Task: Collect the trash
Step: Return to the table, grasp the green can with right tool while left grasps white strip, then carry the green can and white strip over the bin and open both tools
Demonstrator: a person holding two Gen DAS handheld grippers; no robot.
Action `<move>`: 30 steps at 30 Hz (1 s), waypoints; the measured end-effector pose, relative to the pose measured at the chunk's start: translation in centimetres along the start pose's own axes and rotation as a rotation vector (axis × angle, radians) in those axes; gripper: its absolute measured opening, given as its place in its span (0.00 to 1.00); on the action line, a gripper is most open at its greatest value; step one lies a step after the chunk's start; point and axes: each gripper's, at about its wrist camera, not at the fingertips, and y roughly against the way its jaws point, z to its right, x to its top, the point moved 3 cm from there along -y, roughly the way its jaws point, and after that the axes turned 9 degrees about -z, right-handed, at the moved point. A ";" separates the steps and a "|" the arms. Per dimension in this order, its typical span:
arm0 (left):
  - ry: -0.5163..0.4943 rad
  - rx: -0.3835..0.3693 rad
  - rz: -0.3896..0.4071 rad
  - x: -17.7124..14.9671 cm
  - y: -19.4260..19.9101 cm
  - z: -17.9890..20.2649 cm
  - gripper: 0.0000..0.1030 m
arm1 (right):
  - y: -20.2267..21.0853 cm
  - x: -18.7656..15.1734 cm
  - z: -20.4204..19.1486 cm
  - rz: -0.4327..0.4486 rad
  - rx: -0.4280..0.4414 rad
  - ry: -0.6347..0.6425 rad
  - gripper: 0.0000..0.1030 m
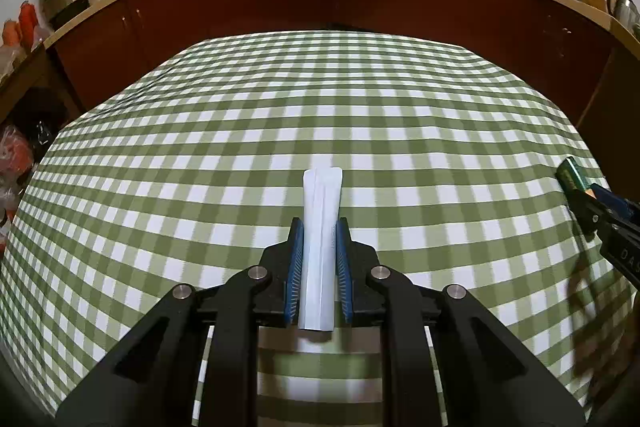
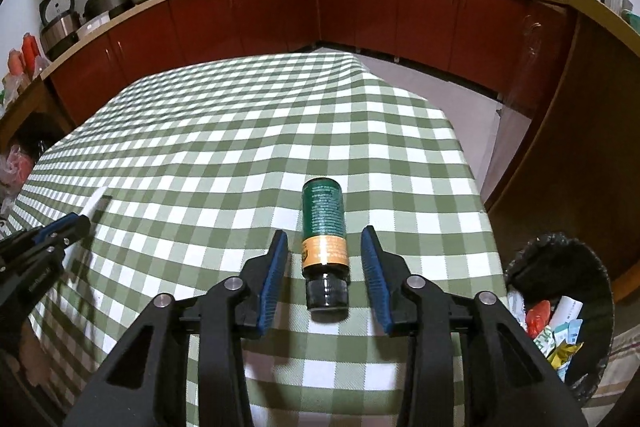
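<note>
My left gripper (image 1: 319, 227) is pinched on a white folded paper strip (image 1: 322, 211): both blue pads press its long edges, and the strip runs straight out past the fingertips, its far end flaring slightly above the green-and-white checked tablecloth (image 1: 240, 131). Its near end pokes out behind the pads.

My right gripper (image 2: 325, 239) stands spread around a small bottle (image 2: 324, 227) with a green body, an orange band and a dark cap. The bottle lies between the jaws with its cap toward the camera and its base pointing away; a gap shows on either side, so neither blue pad touches it. Whether it rests on the cloth or hangs just above it I cannot tell.

In the left wrist view the bottle and the right gripper's fingertips appear at the far right edge; in the right wrist view the left gripper and its white strip appear at the far left.

Off the table's right edge, low down, stands a black-lined trash bin (image 2: 600, 307) holding wrappers. Red-brown cabinets (image 2: 280, 15) under a cluttered counter ring the table.
</note>
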 end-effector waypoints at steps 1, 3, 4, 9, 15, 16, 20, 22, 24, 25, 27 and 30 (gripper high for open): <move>0.003 0.003 0.001 0.0 0.0 -0.2 0.16 | -0.2 0.1 -0.1 -0.008 0.000 0.003 0.27; 0.004 0.003 0.002 0.0 0.0 -0.5 0.16 | -0.5 0.3 -0.4 -0.020 0.001 0.009 0.24; 0.005 0.003 0.003 0.0 0.0 -0.6 0.16 | -0.5 0.4 -0.3 -0.020 -0.002 0.010 0.24; 0.011 -0.002 0.003 -0.1 -0.1 -0.7 0.16 | -0.4 0.2 -0.7 -0.010 -0.007 0.014 0.24; 0.006 -0.004 0.013 -0.4 0.4 -0.6 0.16 | 0.9 -0.6 -0.5 0.022 -0.007 0.005 0.24; 0.006 -0.006 0.014 -0.5 0.5 -0.4 0.16 | 1.2 -0.7 -0.5 0.031 -0.010 0.006 0.24; -0.001 -0.018 0.026 -0.5 1.4 0.5 0.16 | 2.5 -1.3 0.1 0.057 -0.011 -0.008 0.24; -0.007 -0.027 0.033 -0.6 1.8 1.0 0.16 | 3.2 -1.6 0.6 0.071 -0.014 -0.015 0.24; -0.015 -0.042 0.042 -0.7 2.4 1.9 0.16 | 3.9 -2.0 1.1 0.085 -0.018 -0.027 0.24; -0.021 -0.049 0.047 -0.7 2.7 2.4 0.16 | 4.4 -2.2 1.5 0.094 -0.019 -0.036 0.24; -0.043 -0.064 0.058 -0.8 3.4 3.8 0.16 | 5.0 -2.6 2.4 0.105 -0.027 -0.049 0.24; -0.068 -0.089 0.067 -0.9 4.1 5.8 0.16 | 6.0 -3.2 3.7 0.122 -0.049 -0.068 0.24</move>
